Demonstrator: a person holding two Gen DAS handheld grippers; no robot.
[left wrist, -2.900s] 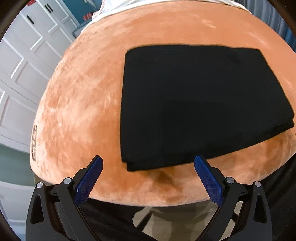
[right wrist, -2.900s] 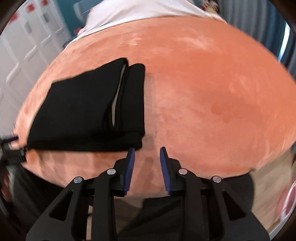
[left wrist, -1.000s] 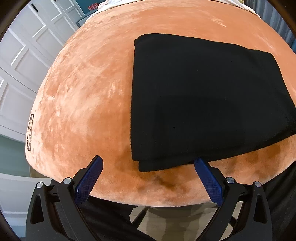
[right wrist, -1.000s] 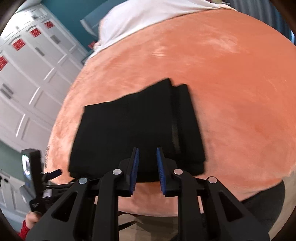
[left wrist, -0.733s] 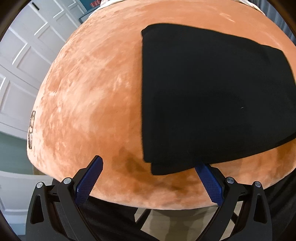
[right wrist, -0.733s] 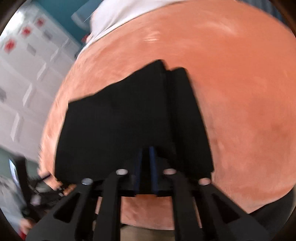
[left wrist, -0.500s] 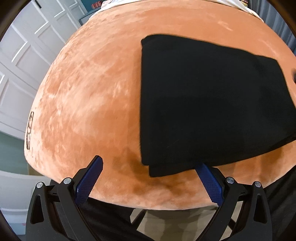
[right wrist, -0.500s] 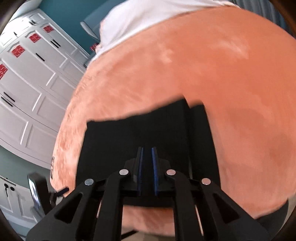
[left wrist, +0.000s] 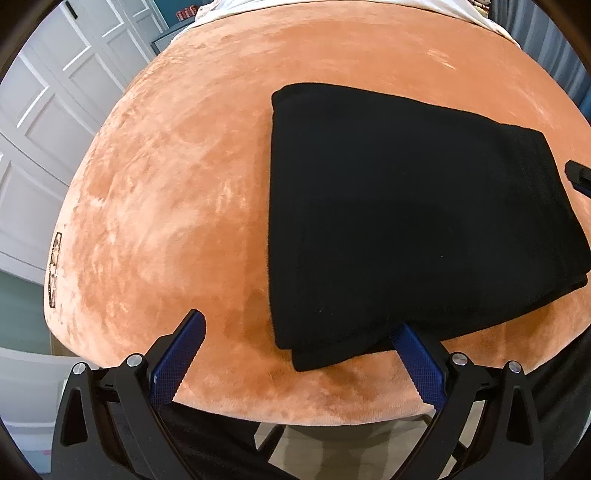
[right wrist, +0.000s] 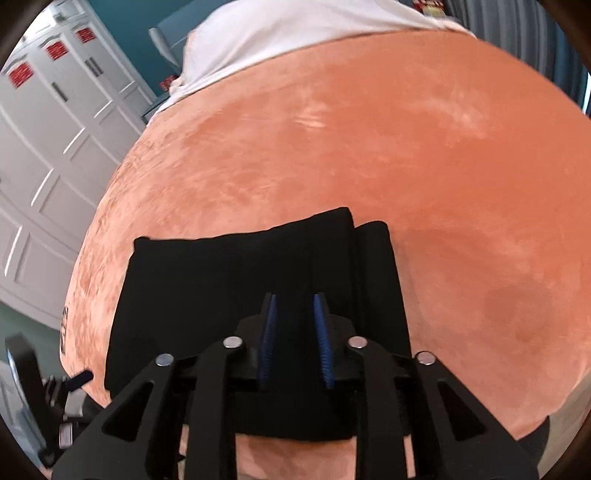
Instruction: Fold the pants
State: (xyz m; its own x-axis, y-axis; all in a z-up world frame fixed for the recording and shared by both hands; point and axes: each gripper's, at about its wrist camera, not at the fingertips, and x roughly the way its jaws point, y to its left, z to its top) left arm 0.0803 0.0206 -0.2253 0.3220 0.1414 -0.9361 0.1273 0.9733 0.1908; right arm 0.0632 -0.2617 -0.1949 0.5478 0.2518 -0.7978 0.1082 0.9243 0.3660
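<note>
Left wrist view: black pants, folded into a flat rectangle, lie on an orange plush bed cover, right of centre.
Left tool: jaws spread wide and holding nothing — the right blue pad sits at the near edge of the pants, partly hidden by the cloth; the left pad is over bare cover.
Far right edge: a dark tip of the right tool shows beside the pants.
Background: white panelled doors to the left.

Right wrist view: the same pants lie near the camera, with a narrower folded strip along their right side.
Right tool: jaws a little apart, having just been opening — they hover over the cloth and no fabric is pinched between the pads.
Far end: a white sheet beyond the orange cover.
</note>
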